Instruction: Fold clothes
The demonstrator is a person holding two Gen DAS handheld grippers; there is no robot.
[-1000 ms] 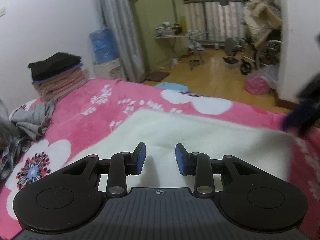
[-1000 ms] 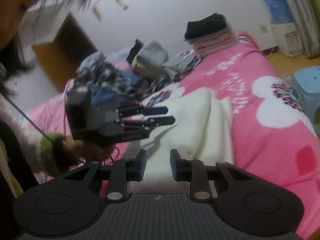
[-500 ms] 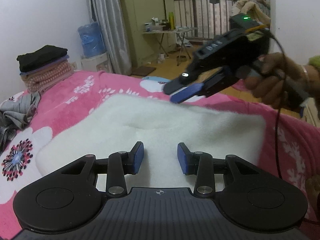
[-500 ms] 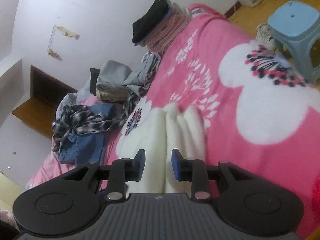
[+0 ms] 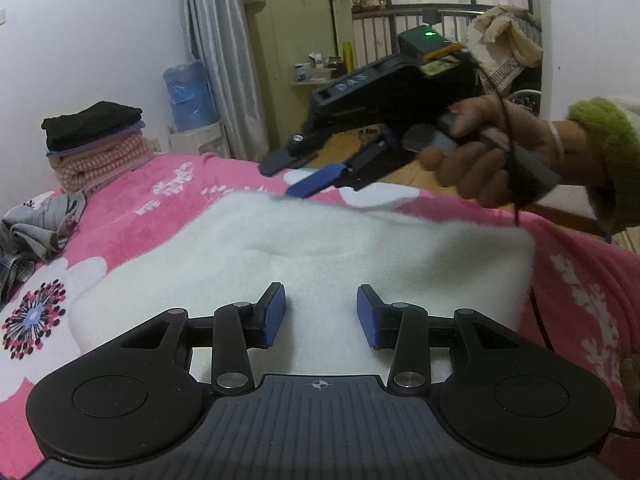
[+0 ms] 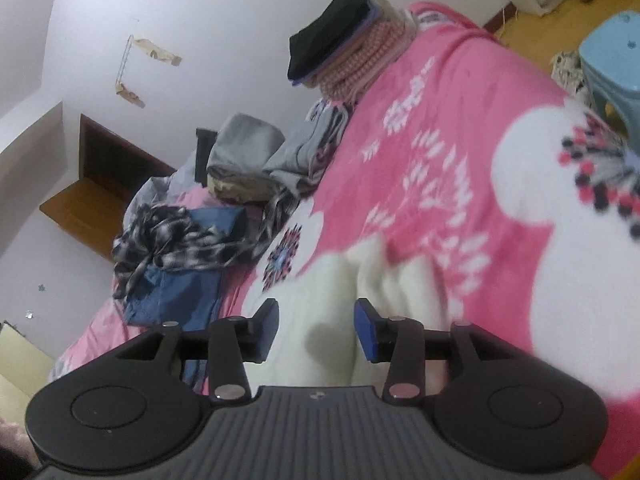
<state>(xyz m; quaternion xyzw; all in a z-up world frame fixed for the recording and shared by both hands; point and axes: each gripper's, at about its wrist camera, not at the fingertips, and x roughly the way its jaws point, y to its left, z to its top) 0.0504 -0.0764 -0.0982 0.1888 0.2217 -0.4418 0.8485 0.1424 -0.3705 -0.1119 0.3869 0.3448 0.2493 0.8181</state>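
Observation:
A white fleecy garment (image 5: 320,248) lies flat on the pink flowered blanket (image 5: 168,200). My left gripper (image 5: 321,314) hovers low over its near part. Its jaws are opening, and only cloth shows beneath them. In the left wrist view a hand (image 5: 480,152) holds my right gripper (image 5: 296,178) just above the garment's far edge. In the right wrist view that gripper (image 6: 316,328) stands over a ridge of the white garment (image 6: 340,280). Its jaws are opening with the fold between them, and the pads do not press on it.
A stack of folded clothes (image 5: 96,140) (image 6: 344,48) sits at the blanket's far corner. Unfolded clothes (image 6: 188,240) (image 5: 36,232) are heaped along the wall side. A blue stool (image 6: 612,60) stands on the wooden floor beside the bed. A water bottle (image 5: 188,96) stands by the curtain.
The right gripper swung in from the right and sank to the garment's far edge, rolling as it went. Both grippers' jaws have widened. The left gripper barely shifted.

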